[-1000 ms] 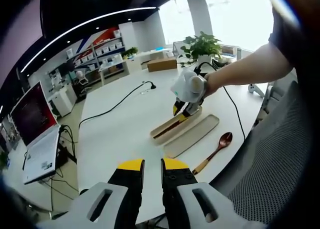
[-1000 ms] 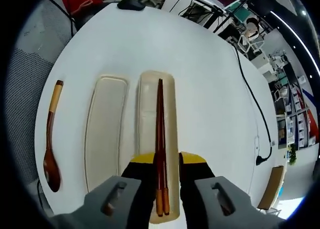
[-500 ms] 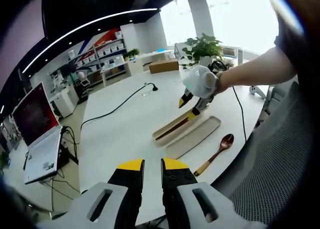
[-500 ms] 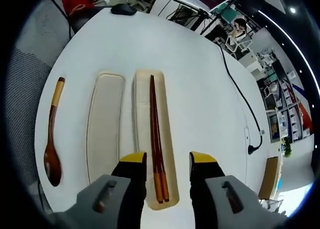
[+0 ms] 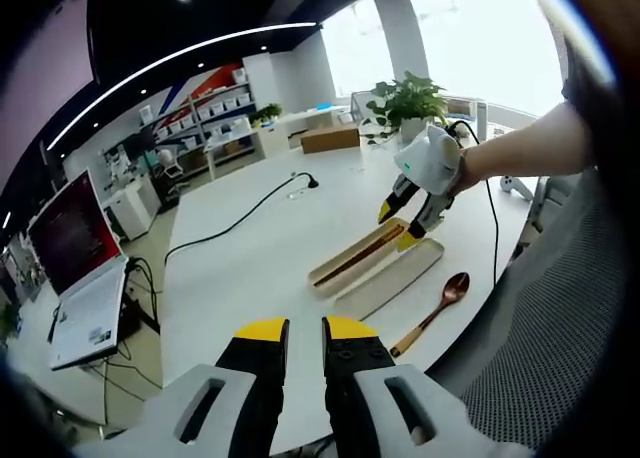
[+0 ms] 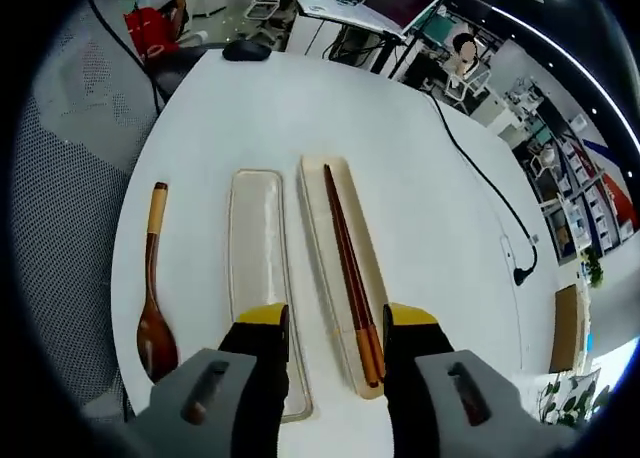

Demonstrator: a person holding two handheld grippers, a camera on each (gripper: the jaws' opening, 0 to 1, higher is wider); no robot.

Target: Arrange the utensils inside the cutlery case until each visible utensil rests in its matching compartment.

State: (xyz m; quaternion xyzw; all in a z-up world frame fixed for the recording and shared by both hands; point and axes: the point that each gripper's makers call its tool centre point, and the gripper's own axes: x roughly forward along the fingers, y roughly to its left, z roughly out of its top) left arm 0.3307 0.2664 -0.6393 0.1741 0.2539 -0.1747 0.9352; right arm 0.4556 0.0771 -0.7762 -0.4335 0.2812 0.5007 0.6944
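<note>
The cutlery case lies as two beige trays side by side on the white round table (image 6: 420,148). Dark wooden chopsticks (image 6: 350,263) lie lengthwise in the right-hand tray (image 6: 316,228); the left-hand tray (image 6: 258,268) holds nothing. A wooden spoon (image 6: 150,288) rests on the table left of both trays. My right gripper (image 6: 337,323) hovers open above the trays' near ends, nothing between its jaws. In the left gripper view it hangs (image 5: 397,228) over the far end of the chopstick tray (image 5: 350,263), with the spoon (image 5: 432,313) nearer the edge. My left gripper (image 5: 305,330) is shut and off the table.
A black cable (image 6: 480,178) crosses the table's far side, and a black mouse (image 6: 247,50) sits at its edge. A mesh chair (image 5: 560,358) stands close by. A laptop (image 5: 80,298) sits on a low stand; a cardboard box (image 5: 330,138) and plant (image 5: 410,98) stand farther back.
My right gripper has opened and let go of the chopsticks, which now lie in the tray. It has drawn back and up from the case. The left gripper has stayed put.
</note>
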